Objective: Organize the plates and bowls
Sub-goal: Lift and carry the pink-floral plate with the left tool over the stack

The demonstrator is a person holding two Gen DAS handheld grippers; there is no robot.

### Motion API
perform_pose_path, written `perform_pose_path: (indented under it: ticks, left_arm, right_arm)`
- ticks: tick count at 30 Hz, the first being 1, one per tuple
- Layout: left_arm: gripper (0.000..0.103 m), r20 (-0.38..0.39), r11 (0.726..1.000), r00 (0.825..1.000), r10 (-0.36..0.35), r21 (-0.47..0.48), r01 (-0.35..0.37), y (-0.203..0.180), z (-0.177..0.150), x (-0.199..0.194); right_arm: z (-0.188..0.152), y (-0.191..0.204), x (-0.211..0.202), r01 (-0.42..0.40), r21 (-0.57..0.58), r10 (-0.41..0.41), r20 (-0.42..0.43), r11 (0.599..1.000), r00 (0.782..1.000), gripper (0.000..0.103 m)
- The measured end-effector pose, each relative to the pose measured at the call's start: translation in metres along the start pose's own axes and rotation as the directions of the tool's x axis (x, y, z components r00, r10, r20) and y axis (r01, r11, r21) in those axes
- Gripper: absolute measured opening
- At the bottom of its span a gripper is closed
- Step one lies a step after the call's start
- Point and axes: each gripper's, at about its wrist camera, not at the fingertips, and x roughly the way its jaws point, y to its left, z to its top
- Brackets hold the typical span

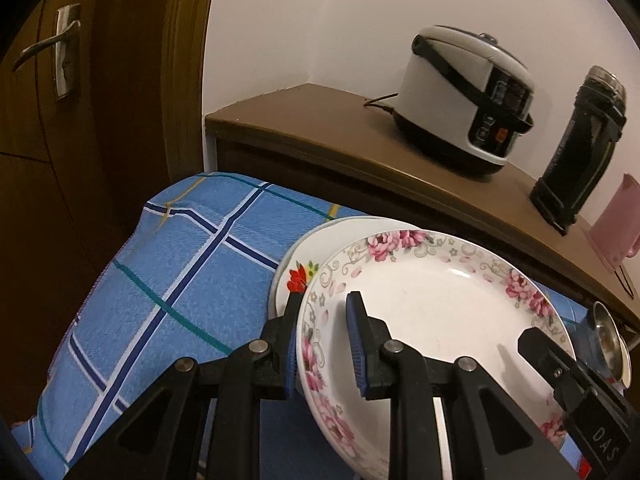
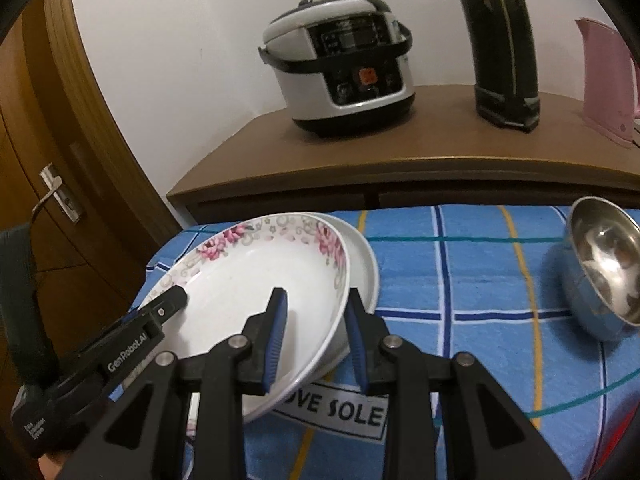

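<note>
Both grippers carry a white plate with a pink flower rim [image 1: 420, 296] [image 2: 248, 280] just above a blue checked cloth [image 1: 180, 280] [image 2: 460, 280]. My left gripper [image 1: 324, 304] is shut on the plate's left rim, one finger over it and one under. My right gripper [image 2: 316, 296] is shut on the opposite rim in the same way. Each view shows the other gripper's tip on the far rim. Under and slightly behind the held plate lies a second white plate with a red flower [image 1: 296, 276] [image 2: 366, 268]. A steel bowl [image 2: 604, 264] [image 1: 610, 340] rests tilted on the cloth at the right.
Behind the cloth stands a brown cabinet [image 1: 320, 120] [image 2: 400, 152] with a white rice cooker [image 1: 464, 96] [image 2: 344, 64], a black flask [image 1: 580, 148] [image 2: 500, 40] and a pink jug [image 1: 616, 232] [image 2: 604, 80]. A wooden door with a metal handle [image 1: 60, 48] [image 2: 56, 196] is at the left.
</note>
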Motion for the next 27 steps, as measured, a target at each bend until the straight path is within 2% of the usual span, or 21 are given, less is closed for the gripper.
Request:
perform_pose_path:
  ticks: [15,27]
  left_arm:
    - [0.024,0.034,0.998,0.998,0.048,0.040,-0.050,-0.006,0.008,0.019]
    - [0.024,0.059,0.994,0.995,0.083,0.062,-0.087,-0.010,0.011,0.024]
  right_arm:
    - [0.001,-0.005,0.032,0.023,-0.007,-0.023,-0.023,1.000,0.999,0.029]
    - [0.001,-0.001,0.040,0.065,-0.060,-0.064,0.009,0.996,0.998,0.029]
